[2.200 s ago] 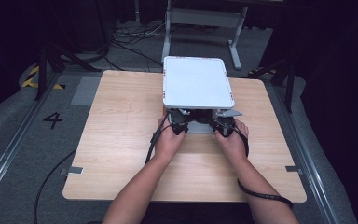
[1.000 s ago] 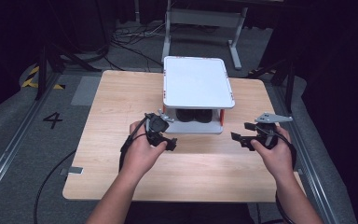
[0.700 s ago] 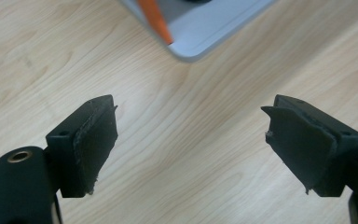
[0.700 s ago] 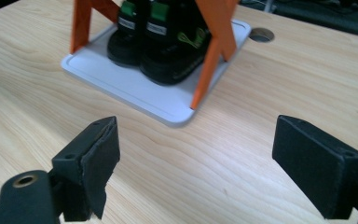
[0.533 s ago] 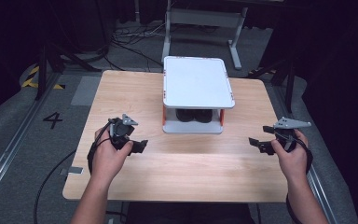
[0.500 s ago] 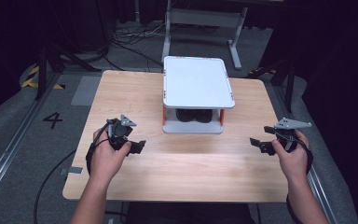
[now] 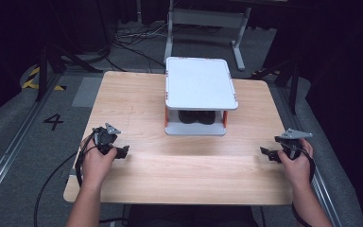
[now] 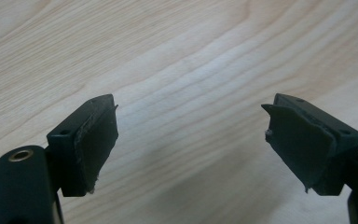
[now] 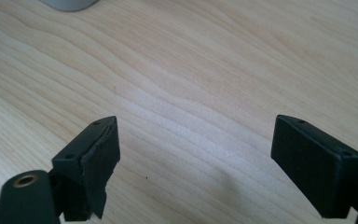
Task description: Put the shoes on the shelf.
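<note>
Your rack (image 7: 201, 90) is a small two-tier stand with a white rectangular top shelf, orange-red corner posts and a grey base, standing upright on the counter (image 7: 137, 109) toward its far edge, about midway across. Under the top shelf you have a pair of black shoes (image 7: 197, 117) sitting side by side on the lower tier, mostly shadowed, so you can't make out their detail.

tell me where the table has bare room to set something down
Bare wood runs across the table left of the white two-tier shelf, and along the near strip between the left gripper and right gripper. The shelf's lower tier is crowded with dark objects.
</note>
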Available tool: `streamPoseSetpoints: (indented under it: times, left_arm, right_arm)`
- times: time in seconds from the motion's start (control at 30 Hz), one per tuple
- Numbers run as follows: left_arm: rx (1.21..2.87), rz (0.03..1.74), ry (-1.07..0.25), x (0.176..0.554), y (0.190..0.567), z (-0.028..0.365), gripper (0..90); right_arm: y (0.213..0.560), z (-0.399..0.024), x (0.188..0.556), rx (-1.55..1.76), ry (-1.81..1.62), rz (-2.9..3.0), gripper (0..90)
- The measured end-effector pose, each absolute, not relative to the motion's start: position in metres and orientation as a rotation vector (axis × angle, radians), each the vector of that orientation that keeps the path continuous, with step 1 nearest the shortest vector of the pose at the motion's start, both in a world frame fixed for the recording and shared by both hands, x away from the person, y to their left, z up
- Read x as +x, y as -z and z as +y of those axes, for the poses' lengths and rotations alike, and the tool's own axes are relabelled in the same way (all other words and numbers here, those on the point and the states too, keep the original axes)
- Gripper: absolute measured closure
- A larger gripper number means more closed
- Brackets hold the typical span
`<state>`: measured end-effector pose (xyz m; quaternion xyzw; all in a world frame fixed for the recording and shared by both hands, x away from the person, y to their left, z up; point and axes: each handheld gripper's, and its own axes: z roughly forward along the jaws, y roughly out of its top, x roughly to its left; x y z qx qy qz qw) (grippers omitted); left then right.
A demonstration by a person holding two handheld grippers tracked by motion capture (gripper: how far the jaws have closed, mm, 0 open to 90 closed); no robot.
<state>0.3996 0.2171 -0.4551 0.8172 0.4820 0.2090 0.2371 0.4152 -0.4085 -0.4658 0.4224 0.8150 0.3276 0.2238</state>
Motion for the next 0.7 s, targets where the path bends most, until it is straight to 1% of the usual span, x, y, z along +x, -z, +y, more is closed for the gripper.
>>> streamPoseSetpoints:
  times: [0.03, 0.07, 0.17, 0.3, 0.4, 0.57, 0.7]
  left_arm:
    - [2.243, 1.346, -0.615, 0.402, 0.458, 0.217, 16.6]
    - [2.245, 1.361, -0.613, 0.404, 0.462, 0.218, 16.9]
    - [2.188, 1.373, -0.53, 0.405, 0.468, 0.223, 18.1]
    - [2.119, 1.375, -0.481, 0.407, 0.475, 0.228, 16.1]
    - [2.095, 1.357, -0.491, 0.408, 0.478, 0.23, 15.9]
    - [2.067, 1.335, -0.504, 0.408, 0.482, 0.23, 12.6]
    - [2.066, 1.336, -0.505, 0.408, 0.482, 0.23, 12.6]
  right_arm:
    - [0.469, -0.408, 0.416, 1.183, -0.903, 2.257, 15.8]
    - [0.472, -0.408, 0.417, 1.185, -0.905, 2.27, 15.8]
    - [0.478, -0.403, 0.419, 1.184, -0.889, 2.266, 15.7]
    - [0.483, -0.399, 0.42, 1.206, -0.904, 2.24, 15.5]
    - [0.484, -0.398, 0.419, 1.282, -0.928, 2.22, 15.3]
    - [0.488, -0.401, 0.422, 1.332, -0.946, 2.188, 9.1]
    - [0.488, -0.401, 0.423, 1.334, -0.941, 2.187, 8.3]
